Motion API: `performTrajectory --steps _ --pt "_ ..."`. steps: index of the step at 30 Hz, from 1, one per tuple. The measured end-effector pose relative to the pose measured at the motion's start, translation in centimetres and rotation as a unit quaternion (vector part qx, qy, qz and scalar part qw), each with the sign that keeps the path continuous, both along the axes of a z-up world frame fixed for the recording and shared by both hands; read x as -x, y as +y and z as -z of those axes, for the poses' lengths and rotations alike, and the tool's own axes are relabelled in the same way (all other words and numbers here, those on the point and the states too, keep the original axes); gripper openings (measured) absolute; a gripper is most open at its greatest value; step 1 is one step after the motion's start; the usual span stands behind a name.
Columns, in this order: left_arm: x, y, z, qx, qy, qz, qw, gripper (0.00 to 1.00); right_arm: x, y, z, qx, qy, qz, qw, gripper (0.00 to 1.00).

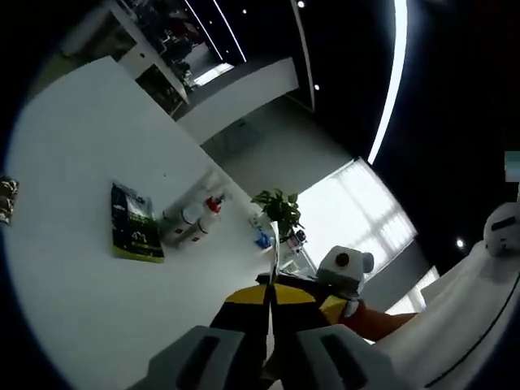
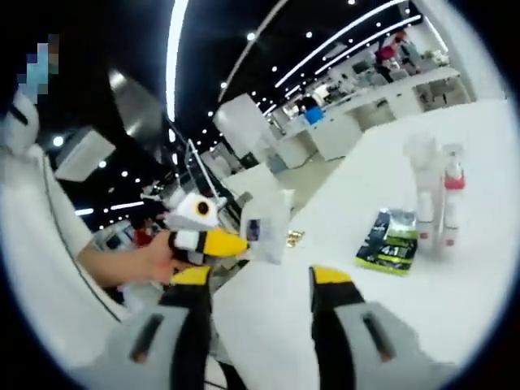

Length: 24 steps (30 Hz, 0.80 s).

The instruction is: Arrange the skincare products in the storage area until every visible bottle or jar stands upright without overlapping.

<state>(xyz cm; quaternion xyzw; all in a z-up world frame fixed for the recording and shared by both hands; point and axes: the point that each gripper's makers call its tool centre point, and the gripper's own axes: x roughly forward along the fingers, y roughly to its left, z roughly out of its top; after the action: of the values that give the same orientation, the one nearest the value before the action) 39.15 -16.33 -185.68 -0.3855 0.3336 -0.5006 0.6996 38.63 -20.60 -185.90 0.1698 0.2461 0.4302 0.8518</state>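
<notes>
You get bright ceiling strip lights, window glare ahead, motion-blurred bottles, strong fisheye edge warp.

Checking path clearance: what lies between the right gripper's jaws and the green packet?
Only bare white table between the right gripper and the green packet, seen in the right gripper view.

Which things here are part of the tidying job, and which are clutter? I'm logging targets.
Job:
- red-capped spray bottle
- white bottles beside it
- white tube held in the left tongs

Lying about:
- green and black packet
- potted plant
- small gold item at the table edge
</notes>
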Motion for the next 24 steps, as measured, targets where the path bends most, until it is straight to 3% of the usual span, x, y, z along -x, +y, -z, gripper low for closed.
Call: performTrajectory --steps 12,24 --pt "-2.4 2.1 2.5 -0.036 0.034 -0.008 0.9987 0.0 -0.7 -2.5 2.6 0.108 -0.019 0.05 0.9927 0.73" --pt "-7.4 3.2 4.8 -0.067 0.086 -0.005 0.9941 0.0 0.0 -5.3 3.7 0.136 -0.009 0.082 0.9873 0.76"
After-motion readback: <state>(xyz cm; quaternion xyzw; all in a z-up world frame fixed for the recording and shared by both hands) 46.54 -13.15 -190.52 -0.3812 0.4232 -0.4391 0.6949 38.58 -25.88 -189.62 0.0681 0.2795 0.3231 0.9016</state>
